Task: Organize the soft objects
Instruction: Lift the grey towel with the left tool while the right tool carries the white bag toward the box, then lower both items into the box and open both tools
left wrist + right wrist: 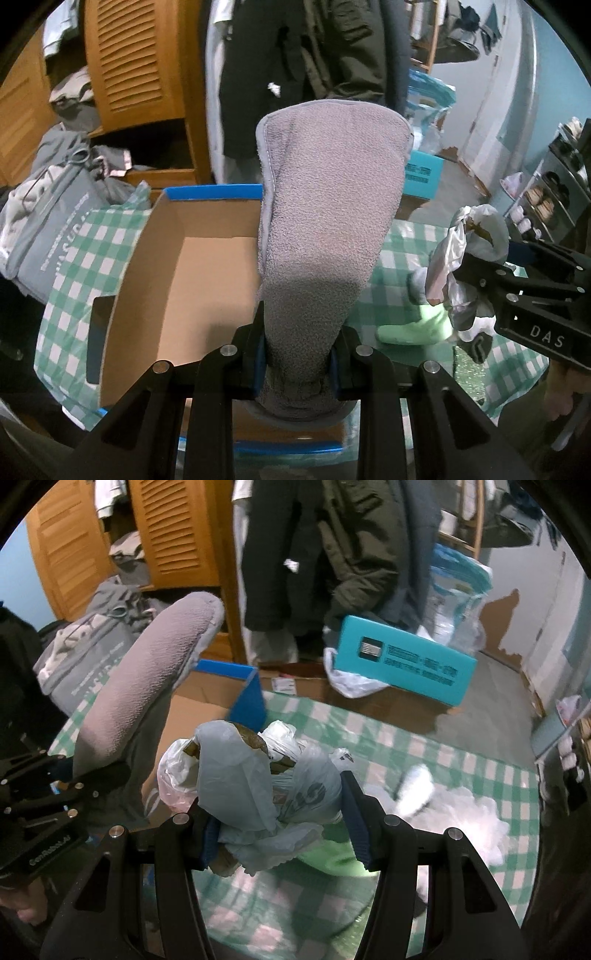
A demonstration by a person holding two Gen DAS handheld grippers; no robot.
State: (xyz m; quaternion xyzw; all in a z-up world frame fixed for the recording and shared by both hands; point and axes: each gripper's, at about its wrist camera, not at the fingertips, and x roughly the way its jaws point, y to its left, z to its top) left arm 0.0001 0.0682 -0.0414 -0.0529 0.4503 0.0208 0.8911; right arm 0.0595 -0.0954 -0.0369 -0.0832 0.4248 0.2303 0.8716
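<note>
Cluttered bedroom, green-checked cloth (424, 746) on the surface. Grey fleece cloth (325, 206) stands upright, pinched at its base in the left gripper (298, 363), above the open cardboard box (177, 280). Right gripper (284, 834) clamps a bunched plastic bag (255, 775), over a light green sock (417, 326). Teal box (406, 664) behind.

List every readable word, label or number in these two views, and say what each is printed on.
"DAS": white letters on the right gripper, seen from the left wrist.
Left gripper body: white lettering, too blurred to read.
Grey bag: large pale letters and a line of small print, partly hidden, unreadable.
Teal box: label and dark lines of print, too blurred.
Plastic bags: partial dark letters, crumpled, unreadable.
</note>
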